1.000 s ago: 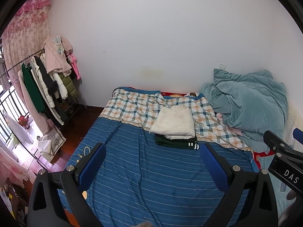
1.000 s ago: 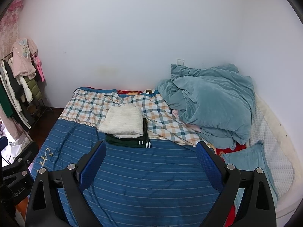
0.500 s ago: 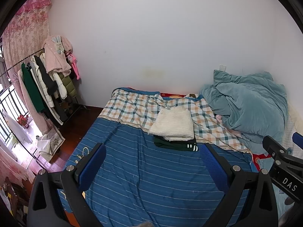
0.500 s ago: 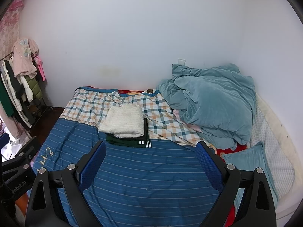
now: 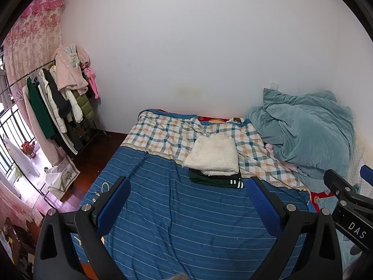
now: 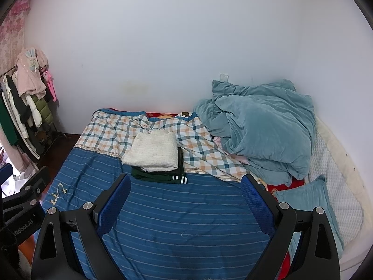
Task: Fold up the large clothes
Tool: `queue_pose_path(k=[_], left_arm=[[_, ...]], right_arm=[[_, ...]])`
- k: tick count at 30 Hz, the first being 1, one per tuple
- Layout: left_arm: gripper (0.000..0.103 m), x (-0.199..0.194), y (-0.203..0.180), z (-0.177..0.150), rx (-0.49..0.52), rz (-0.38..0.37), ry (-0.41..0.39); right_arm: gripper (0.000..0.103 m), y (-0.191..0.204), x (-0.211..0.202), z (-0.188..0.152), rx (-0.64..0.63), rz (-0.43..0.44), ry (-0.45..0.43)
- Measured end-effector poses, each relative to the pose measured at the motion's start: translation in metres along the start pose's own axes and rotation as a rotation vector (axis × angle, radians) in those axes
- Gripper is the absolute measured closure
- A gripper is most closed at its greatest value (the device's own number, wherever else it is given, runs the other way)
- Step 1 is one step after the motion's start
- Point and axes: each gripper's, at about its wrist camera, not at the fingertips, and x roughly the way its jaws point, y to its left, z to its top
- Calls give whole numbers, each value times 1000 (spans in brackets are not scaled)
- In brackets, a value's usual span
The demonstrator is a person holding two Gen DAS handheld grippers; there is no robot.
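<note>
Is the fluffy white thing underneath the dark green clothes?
No, the folded white garment lies on top of the dark green garment.

Folded cream knit (image 5: pixel 213 155) (image 6: pixel 152 151) stacked atop folded dark-green garment (image 5: pixel 215 180) (image 6: pixel 160 176), mid-bed.

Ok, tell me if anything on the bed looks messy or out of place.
The teal duvet is bunched in a rumpled heap at the bed's right side, not spread or folded. The folded stack, cream knit on a dark green garment, looks tidy. Nothing looks spilled or damaged.
</note>
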Motion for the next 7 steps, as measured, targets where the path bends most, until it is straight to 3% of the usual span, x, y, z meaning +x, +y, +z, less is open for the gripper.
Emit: queue_pose_path(k=[7], left_arm=[[1, 0, -2, -1, -2, 6, -5]], right_arm=[[6, 0, 2, 0, -2, 2, 11]])
